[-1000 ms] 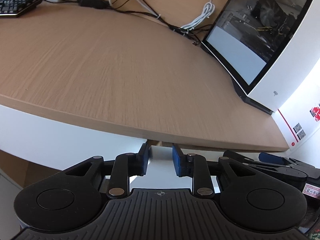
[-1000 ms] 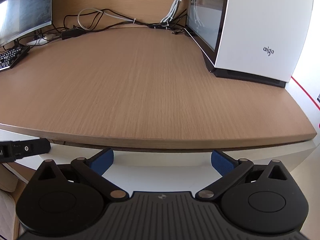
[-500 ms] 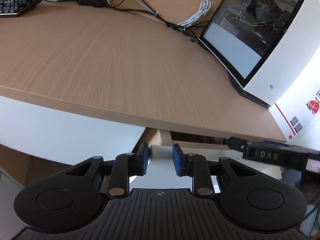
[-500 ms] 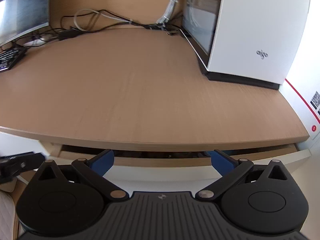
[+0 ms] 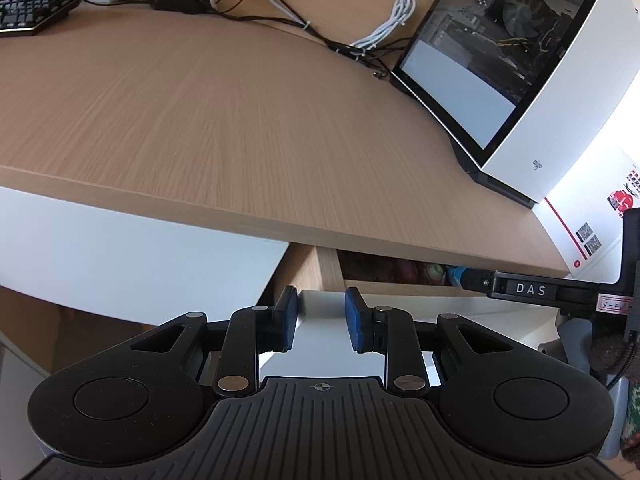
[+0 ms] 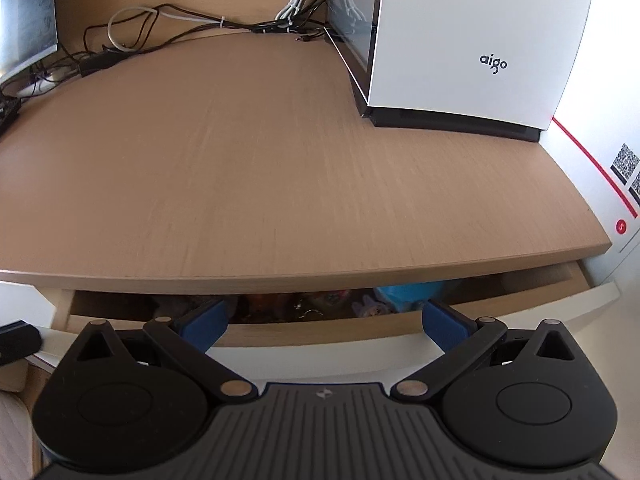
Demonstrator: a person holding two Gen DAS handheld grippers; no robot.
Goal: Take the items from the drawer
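Smooth wood-grain desk [image 6: 280, 168], one glossy white boxy computer case [image 6: 472, 40] at 1 o'clock. At 6 o'clock, one white-fronted drawer [image 6: 320, 356] partly out (shadowed items inside, indistinct). Left gripper [image 5: 320, 316] pinching drawer front; right gripper [image 6: 324, 322] spread wide.

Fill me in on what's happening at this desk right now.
A person with a gripper in each hand is opening the drawer under the wooden desk. The left gripper is closed on the drawer's white front edge near its left end. The right gripper hangs open in front of the gap and holds nothing. The drawer is only partly out; small items show dimly inside, none taken yet.
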